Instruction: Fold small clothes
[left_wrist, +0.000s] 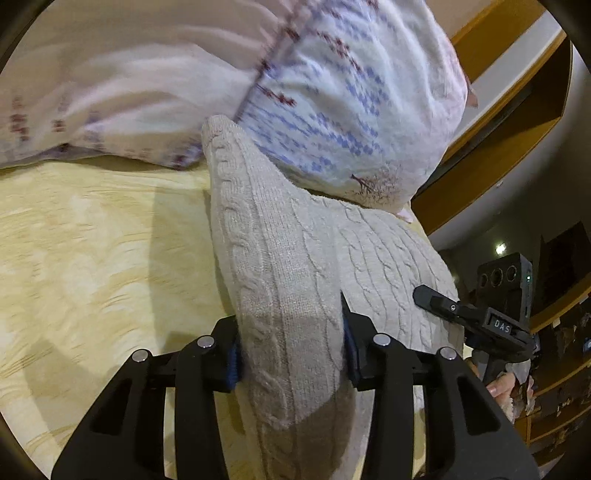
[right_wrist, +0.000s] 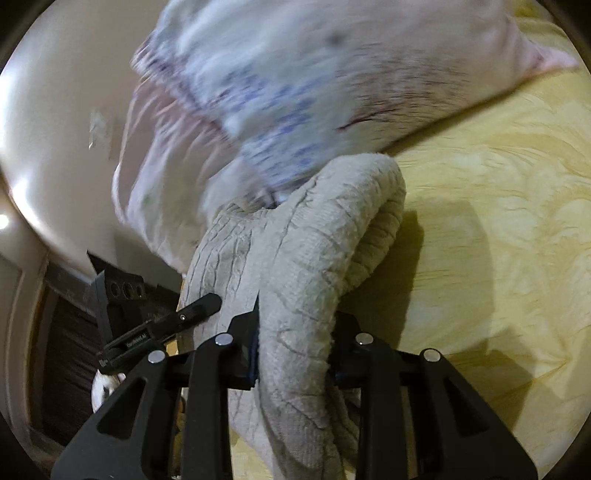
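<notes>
A beige cable-knit sweater (left_wrist: 280, 258) hangs bunched between both grippers above a yellow bedspread (left_wrist: 92, 258). My left gripper (left_wrist: 291, 347) is shut on a thick fold of it. My right gripper (right_wrist: 293, 343) is shut on another rolled fold of the sweater (right_wrist: 314, 240). In the left wrist view the right gripper (left_wrist: 476, 317) shows at the right, against the knit. In the right wrist view the left gripper (right_wrist: 166, 321) shows at the left. The fingertips are hidden by the fabric.
A white pillow with blue and red print (left_wrist: 351, 103) lies on the bed just behind the sweater, also in the right wrist view (right_wrist: 295, 92). The yellow bedspread (right_wrist: 498, 221) spreads out beside it. Wooden shelving (left_wrist: 517, 122) stands beyond the bed edge.
</notes>
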